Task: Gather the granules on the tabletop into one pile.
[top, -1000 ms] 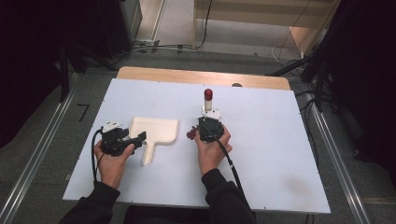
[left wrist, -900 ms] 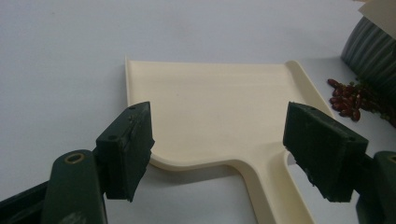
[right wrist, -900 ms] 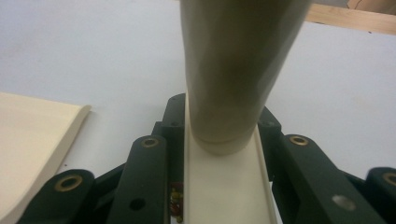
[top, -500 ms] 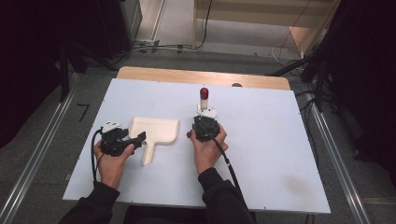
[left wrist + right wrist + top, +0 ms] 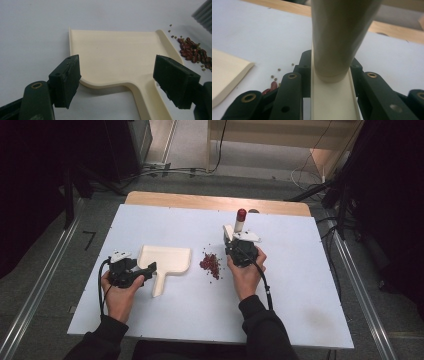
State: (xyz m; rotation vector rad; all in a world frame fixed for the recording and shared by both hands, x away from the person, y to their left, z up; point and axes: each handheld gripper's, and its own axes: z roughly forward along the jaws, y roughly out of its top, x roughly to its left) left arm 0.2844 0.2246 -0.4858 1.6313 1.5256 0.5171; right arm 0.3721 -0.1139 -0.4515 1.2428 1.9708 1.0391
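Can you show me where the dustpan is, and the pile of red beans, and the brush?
dustpan [image 5: 165, 259]: high view, on its flat cream tray.
red beans [image 5: 210, 263]: high view, middle of the pile.
brush [image 5: 241, 214]: high view, on the handle's red tip.

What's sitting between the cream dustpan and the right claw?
A small heap of dark red beans lies on the white table between the cream plastic dustpan and the right claw, seen in the high view.

Beans [image 5: 211, 264] between dustpan [image 5: 165, 261] and brush [image 5: 240, 221]
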